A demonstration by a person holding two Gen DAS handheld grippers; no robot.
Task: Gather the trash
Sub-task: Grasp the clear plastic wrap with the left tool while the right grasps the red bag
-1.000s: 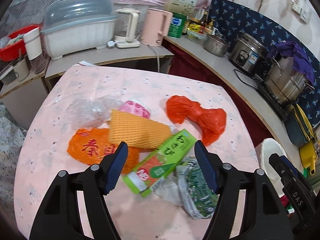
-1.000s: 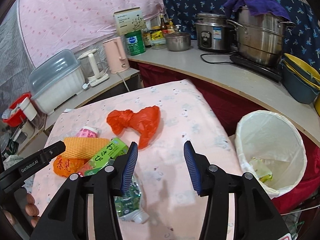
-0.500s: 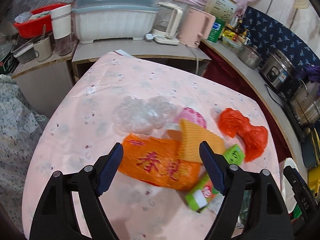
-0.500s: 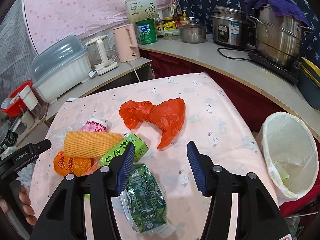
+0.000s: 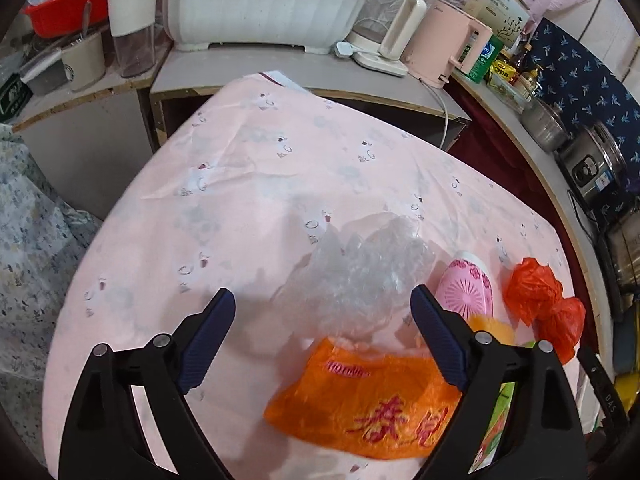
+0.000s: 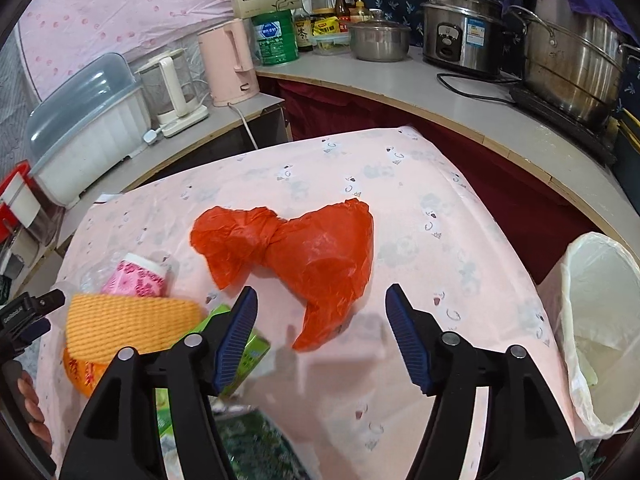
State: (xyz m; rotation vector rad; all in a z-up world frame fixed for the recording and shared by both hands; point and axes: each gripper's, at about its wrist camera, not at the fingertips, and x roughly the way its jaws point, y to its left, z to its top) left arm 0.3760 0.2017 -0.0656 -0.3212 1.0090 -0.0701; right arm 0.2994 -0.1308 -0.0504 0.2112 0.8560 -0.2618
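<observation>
Trash lies on a pink tablecloth. My left gripper is open and empty, just short of a crumpled clear plastic wrap. An orange bag with red print lies under its right finger, a pink cup to the right. My right gripper is open and empty, just before a knotted red plastic bag, also in the left wrist view. An orange foam net, a green carton and a dark green wrapper lie at its left.
A white-lined bin stands off the table's right edge. Counters behind hold a dish rack, a pink kettle, a rice cooker and a large steel pot. The table drops off at left toward flowered cloth.
My left gripper has swung left and forward, from the green carton to the clear wrap. My right gripper has moved forward toward the red bag. Both stay open.
</observation>
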